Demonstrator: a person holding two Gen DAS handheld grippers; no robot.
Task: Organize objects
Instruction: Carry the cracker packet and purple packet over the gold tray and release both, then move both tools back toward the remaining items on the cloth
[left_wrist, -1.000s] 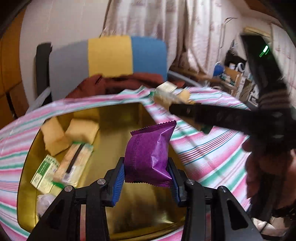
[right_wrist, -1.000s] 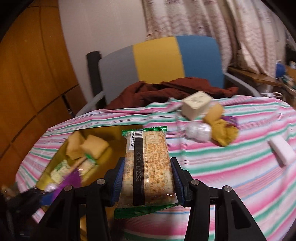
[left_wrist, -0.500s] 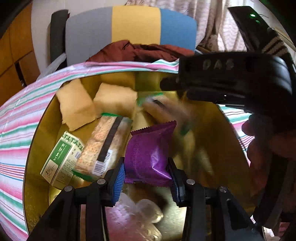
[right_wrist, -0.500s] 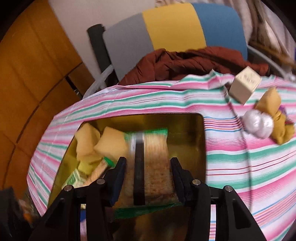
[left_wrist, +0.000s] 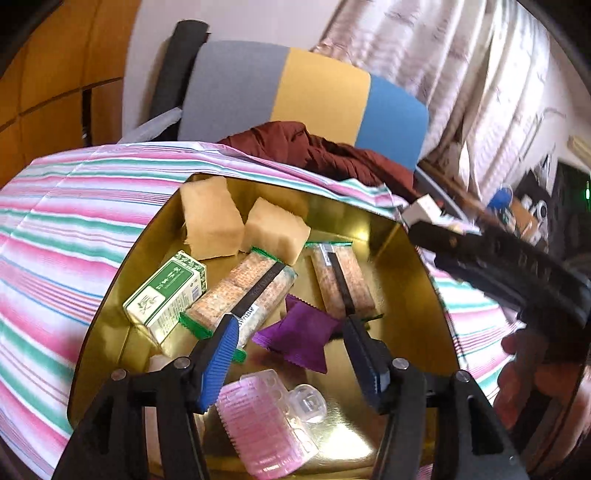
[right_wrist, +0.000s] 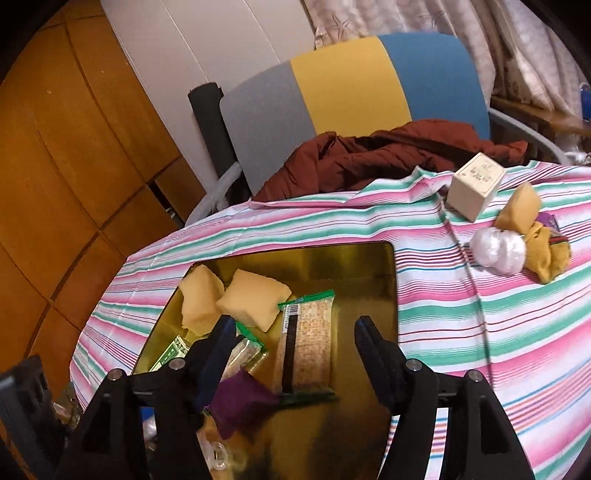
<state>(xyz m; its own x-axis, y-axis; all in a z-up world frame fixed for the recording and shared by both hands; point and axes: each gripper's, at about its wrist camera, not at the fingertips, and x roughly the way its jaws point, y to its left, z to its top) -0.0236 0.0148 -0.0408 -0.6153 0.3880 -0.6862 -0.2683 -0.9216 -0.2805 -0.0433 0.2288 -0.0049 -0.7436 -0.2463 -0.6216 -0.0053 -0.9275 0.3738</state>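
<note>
Table draped in a cloth striped pink, green and white; cloth lies smooth near the middle, rumpled at the far edge. A shallow gold metal tray sits on it, glossy, reflecting its contents.

In the tray: two tan sponge-like blocks at the far side, touching; a green-and-white carton near the left wall; a cracker packet with green ends and a black band beside it; a second cracker packet of the same kind to the right; a purple foil sachet lying between them; a clear pink plastic piece nearest the camera.

Left gripper hangs over the tray, jaws opening, the sachet lying free below and between them, untouched. Right gripper also over the tray, jaws opening, the second packet lying flat below, pads clear of it.

On the cloth well right of the tray: a cream cardboard cube, a white crinkled plastic ball, a mustard-yellow cloth lump.

Behind the table: a chair with grey, yellow and blue back panels, a rust-brown garment heaped on its seat. Orange wood panelling at left, pale patterned curtains at right.
</note>
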